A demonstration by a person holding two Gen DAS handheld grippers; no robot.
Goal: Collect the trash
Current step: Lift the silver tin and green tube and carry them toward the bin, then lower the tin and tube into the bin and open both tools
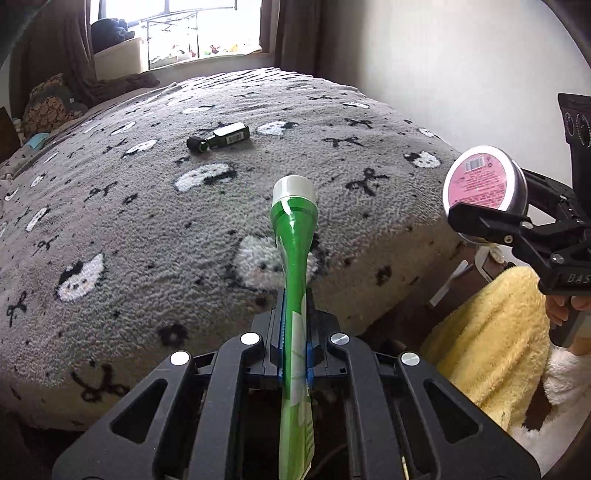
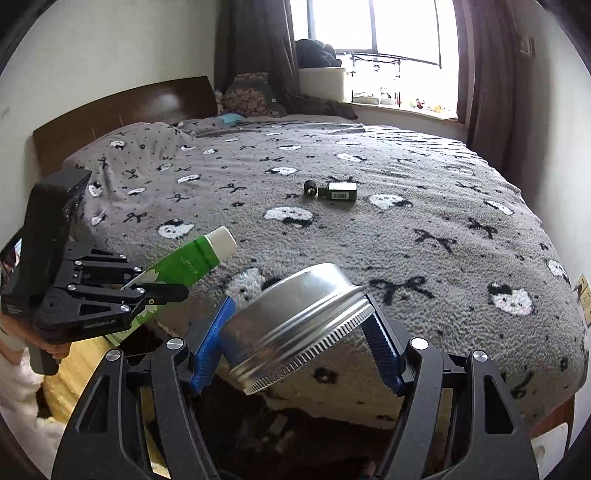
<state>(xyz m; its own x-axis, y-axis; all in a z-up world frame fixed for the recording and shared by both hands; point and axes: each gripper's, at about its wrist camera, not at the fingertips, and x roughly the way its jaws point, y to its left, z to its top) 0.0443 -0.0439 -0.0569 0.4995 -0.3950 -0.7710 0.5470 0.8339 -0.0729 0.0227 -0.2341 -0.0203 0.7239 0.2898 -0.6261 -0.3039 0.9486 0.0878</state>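
Note:
My left gripper is shut on a green tube with a white cap, held above the near edge of the bed; the tube also shows in the right wrist view. My right gripper is shut on a round silver tin; its pink labelled bottom shows in the left wrist view. A small dark bottle with a barcode label lies on the grey blanket near the bed's middle, also in the right wrist view, far from both grippers.
The bed carries a grey blanket with white faces and black bows. A wooden headboard stands at the far left. A window with dark curtains is behind. The person's yellow fleece clothing is at the right beside the bed.

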